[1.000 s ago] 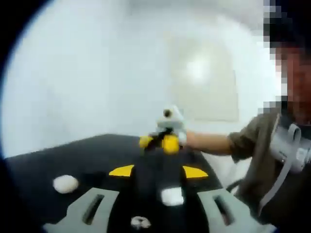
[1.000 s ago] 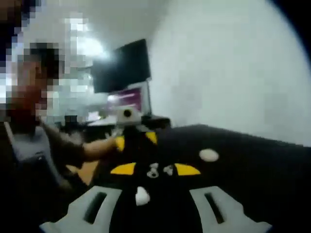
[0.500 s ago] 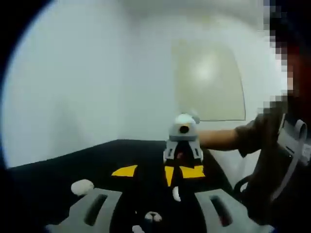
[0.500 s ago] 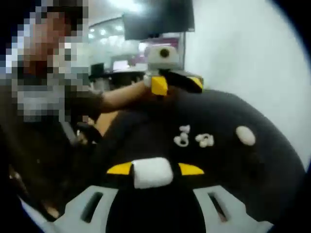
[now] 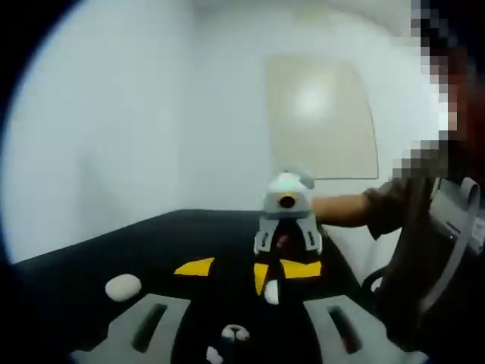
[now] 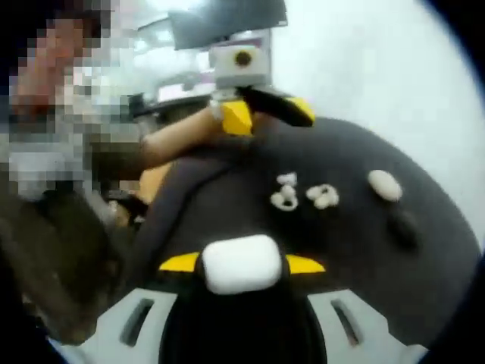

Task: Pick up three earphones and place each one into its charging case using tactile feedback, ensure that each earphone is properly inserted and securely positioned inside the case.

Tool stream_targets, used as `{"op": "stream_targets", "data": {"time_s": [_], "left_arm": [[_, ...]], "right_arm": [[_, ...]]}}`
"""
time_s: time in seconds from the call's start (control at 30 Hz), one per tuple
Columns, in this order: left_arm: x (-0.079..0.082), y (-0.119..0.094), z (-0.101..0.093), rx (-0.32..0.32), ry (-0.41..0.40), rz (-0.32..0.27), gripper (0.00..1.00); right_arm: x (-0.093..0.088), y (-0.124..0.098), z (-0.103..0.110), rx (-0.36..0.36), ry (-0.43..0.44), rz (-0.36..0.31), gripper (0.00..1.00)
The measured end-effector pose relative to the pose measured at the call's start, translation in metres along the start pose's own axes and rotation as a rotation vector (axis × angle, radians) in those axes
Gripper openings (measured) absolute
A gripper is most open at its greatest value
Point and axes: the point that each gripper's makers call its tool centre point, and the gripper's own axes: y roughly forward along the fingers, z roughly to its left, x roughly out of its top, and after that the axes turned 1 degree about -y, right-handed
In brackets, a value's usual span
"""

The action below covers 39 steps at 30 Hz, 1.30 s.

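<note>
Between the yellow tips of the right hand-held gripper [image 6: 241, 263], the white charging case [image 6: 240, 262] is sitting, apparently clamped. Beyond the case, loose earphones [image 6: 305, 196] are lying on the black desk [image 6: 424, 258]. Left hand-held gripper [image 5: 241, 267] is hovering spread, empty. Judged step: case being secured; next, an earphone needs picking.

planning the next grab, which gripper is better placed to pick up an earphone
Left, probably. The left gripper is open with earphones lying between its jaws, while the right gripper already has the white case at its tips.
</note>
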Motion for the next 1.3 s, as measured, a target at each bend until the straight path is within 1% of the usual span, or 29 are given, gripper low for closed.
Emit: {"op": "stream_targets", "data": {"time_s": [0.03,0.07,0.17,0.2,0.23,0.3,0.37,0.4,0.5,0.53,0.6,0.7,0.77,0.83,0.87,0.97,1.0,1.03,1.07,1.1,1.13,1.17,1.2,1.23,1.27,1.3], "left_arm": [[0.000,0.000,0.000,-0.001,0.002,0.001,0.29],[-0.001,0.001,-0.001,-0.002,0.004,0.003,0.29],[-0.002,0.002,-0.002,-0.001,0.006,0.008,0.29],[-0.002,0.002,-0.002,0.000,0.004,0.011,0.29],[-0.003,0.003,-0.003,0.001,0.004,0.014,0.29],[-0.004,0.003,-0.003,0.003,0.006,0.018,0.29],[-0.006,0.003,-0.002,0.006,0.004,0.024,0.29],[-0.007,0.004,-0.002,0.008,0.005,0.027,0.29],[-0.009,0.004,-0.001,0.018,0.008,0.036,0.28],[-0.010,0.004,0.000,0.020,0.009,0.037,0.28],[-0.010,0.004,0.000,0.019,0.006,0.037,0.28],[-0.009,0.003,0.000,0.017,0.008,0.036,0.28],[-0.009,0.004,0.000,0.019,0.009,0.035,0.28],[-0.008,0.004,0.000,0.019,0.011,0.034,0.28],[-0.008,0.004,0.000,0.019,0.013,0.034,0.28],[-0.009,0.004,-0.001,0.014,0.015,0.037,0.28],[-0.009,0.005,-0.001,0.013,0.016,0.039,0.28],[-0.010,0.006,-0.001,0.012,0.015,0.042,0.29],[-0.011,0.006,-0.001,0.009,0.015,0.045,0.29],[-0.012,0.006,-0.001,0.005,0.017,0.049,0.29],[-0.012,0.007,-0.001,0.004,0.018,0.051,0.29],[-0.013,0.007,-0.001,0.002,0.019,0.054,0.29],[-0.013,0.007,-0.002,-0.001,0.020,0.055,0.29],[-0.014,0.007,-0.002,-0.005,0.019,0.057,0.29],[-0.014,0.007,-0.002,-0.007,0.016,0.060,0.29],[-0.015,0.007,-0.001,-0.007,0.015,0.062,0.29]], "right_arm": [[-0.001,-0.002,0.001,-0.036,0.005,-0.013,0.42],[-0.001,-0.004,0.000,-0.081,0.040,-0.027,0.42],[-0.004,-0.007,-0.004,-0.197,0.188,-0.087,0.42],[-0.004,-0.007,-0.004,-0.219,0.232,-0.097,0.42],[-0.005,-0.008,-0.005,-0.236,0.250,-0.102,0.42],[-0.004,-0.009,-0.010,-0.307,0.357,-0.131,0.42],[-0.003,-0.009,-0.012,-0.368,0.429,-0.161,0.42],[-0.004,-0.009,-0.013,-0.404,0.452,-0.164,0.42],[-0.003,-0.008,-0.012,-0.463,0.464,-0.181,0.43],[-0.003,-0.007,-0.011,-0.477,0.450,-0.176,0.43],[-0.003,-0.007,-0.010,-0.493,0.426,-0.172,0.43],[-0.004,-0.008,-0.010,-0.492,0.421,-0.172,0.44],[-0.003,-0.010,-0.008,-0.470,0.422,-0.174,0.45],[0.001,-0.013,-0.005,-0.424,0.391,-0.167,0.48],[0.003,-0.016,-0.006,-0.420,0.361,-0.167,0.48],[0.021,-0.033,-0.009,-0.367,0.201,-0.178,0.48],[0.032,-0.038,-0.004,-0.277,0.111,-0.203,0.46],[0.037,-0.042,0.000,-0.197,0.061,-0.215,0.46],[0.039,-0.044,0.002,-0.134,0.044,-0.217,0.45],[0.035,-0.044,0.010,-0.024,-0.019,-0.191,0.44],[0.035,-0.046,0.012,0.041,-0.055,-0.202,0.44],[0.034,-0.046,0.011,0.088,-0.067,-0.221,0.44],[0.030,-0.046,0.012,0.145,-0.122,-0.220,0.44],[0.027,-0.045,0.007,0.153,-0.135,-0.217,0.44],[0.020,-0.042,-0.002,0.176,-0.088,-0.205,0.42],[0.016,-0.039,-0.007,0.209,-0.045,-0.194,0.41]]}}
